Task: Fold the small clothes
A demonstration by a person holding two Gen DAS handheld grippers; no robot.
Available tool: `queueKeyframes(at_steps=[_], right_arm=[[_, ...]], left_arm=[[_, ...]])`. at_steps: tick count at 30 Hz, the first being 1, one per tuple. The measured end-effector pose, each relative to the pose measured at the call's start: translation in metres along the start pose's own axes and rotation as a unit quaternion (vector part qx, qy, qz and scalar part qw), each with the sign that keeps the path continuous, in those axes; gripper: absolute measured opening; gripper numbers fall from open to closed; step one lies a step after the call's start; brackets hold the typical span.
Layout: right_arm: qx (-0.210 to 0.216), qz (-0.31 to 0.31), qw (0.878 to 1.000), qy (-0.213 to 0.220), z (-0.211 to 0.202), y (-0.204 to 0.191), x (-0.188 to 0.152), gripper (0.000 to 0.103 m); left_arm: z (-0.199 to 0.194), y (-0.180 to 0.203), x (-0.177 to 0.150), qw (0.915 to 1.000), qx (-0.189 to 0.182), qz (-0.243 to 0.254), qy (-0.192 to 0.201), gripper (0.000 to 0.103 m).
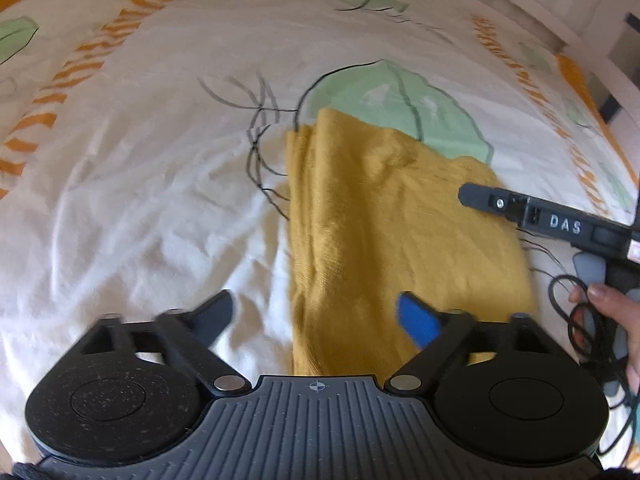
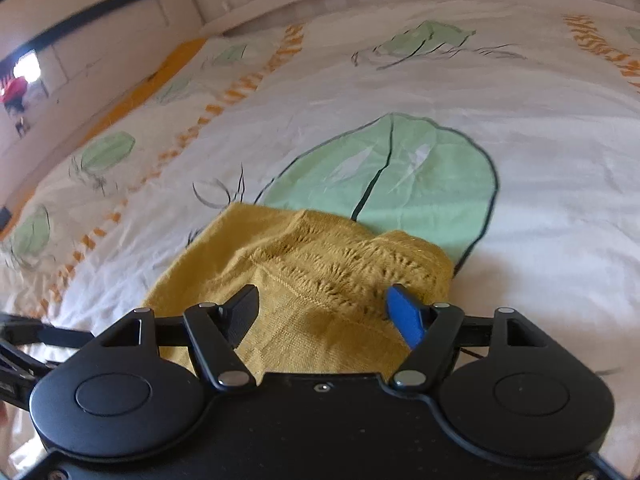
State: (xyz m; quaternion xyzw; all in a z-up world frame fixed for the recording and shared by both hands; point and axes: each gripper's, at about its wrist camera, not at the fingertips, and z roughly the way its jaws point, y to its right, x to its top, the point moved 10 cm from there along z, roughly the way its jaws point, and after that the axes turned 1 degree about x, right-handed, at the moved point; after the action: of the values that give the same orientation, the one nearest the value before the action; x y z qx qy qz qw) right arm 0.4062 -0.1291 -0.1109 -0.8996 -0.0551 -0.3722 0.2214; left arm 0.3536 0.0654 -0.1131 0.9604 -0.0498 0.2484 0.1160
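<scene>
Mustard knit (image 1: 384, 216), folded into a soft rectangle, on the leaf-print sheet (image 1: 140, 184).
I've got both grippers loose over it: left (image 1: 320, 318) and right (image 2: 322, 312) jaws spread, gripping nothing.

Home bedroom; a bed spread with a white duvet cover (image 2: 520, 128) printed in green leaves and orange stripes; pale panelled wall (image 2: 100, 40) beside it
</scene>
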Motion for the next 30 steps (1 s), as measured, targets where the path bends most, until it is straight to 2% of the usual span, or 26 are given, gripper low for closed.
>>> queueKeyframes(at_steps=[2,3,6,9,13,16,18,19,23,26,30], right_arm=[[0.001,0.002,1.000,0.006,-0.009,-0.001,0.000,0.074],[0.003,-0.002,1.000,0.006,-0.014,-0.002,-0.002,0.074],[0.009,-0.017,1.000,-0.004,-0.026,-0.007,-0.011,0.074],[0.012,-0.023,1.000,-0.013,-0.039,-0.008,-0.022,0.074],[0.015,-0.015,1.000,-0.018,-0.051,-0.006,-0.033,0.074],[0.012,-0.006,1.000,-0.019,-0.055,-0.002,-0.039,0.074],[0.011,0.003,1.000,-0.021,-0.055,0.001,-0.042,0.074],[0.011,0.008,1.000,-0.021,-0.055,0.002,-0.043,0.074],[0.012,0.020,0.999,-0.022,-0.055,0.007,-0.046,0.074],[0.011,0.025,0.999,-0.026,-0.054,0.010,-0.050,0.074],[0.012,0.036,0.999,-0.026,-0.055,0.017,-0.051,0.074]], left_arm=[[-0.005,0.001,-0.003,0.9999,-0.013,0.000,0.006,0.075],[-0.008,0.001,-0.005,0.9998,-0.017,-0.001,0.006,0.068],[-0.013,0.006,-0.015,0.9992,-0.039,0.002,-0.001,0.053],[-0.018,0.017,-0.022,0.9982,-0.058,0.013,-0.003,0.048],[-0.010,0.022,-0.031,0.9977,-0.055,0.033,-0.021,0.045],[-0.001,0.023,-0.036,0.9975,-0.046,0.044,-0.031,0.034],[0.000,0.020,-0.038,0.9977,-0.032,0.051,-0.030,0.011],[-0.002,0.019,-0.039,0.9978,-0.028,0.052,-0.028,0.008],[-0.008,0.014,-0.043,0.9975,-0.034,0.054,-0.030,0.006],[-0.009,0.005,-0.050,0.9973,-0.026,0.053,-0.043,0.005],[-0.009,0.000,-0.057,0.9969,-0.037,0.044,-0.054,0.005]])
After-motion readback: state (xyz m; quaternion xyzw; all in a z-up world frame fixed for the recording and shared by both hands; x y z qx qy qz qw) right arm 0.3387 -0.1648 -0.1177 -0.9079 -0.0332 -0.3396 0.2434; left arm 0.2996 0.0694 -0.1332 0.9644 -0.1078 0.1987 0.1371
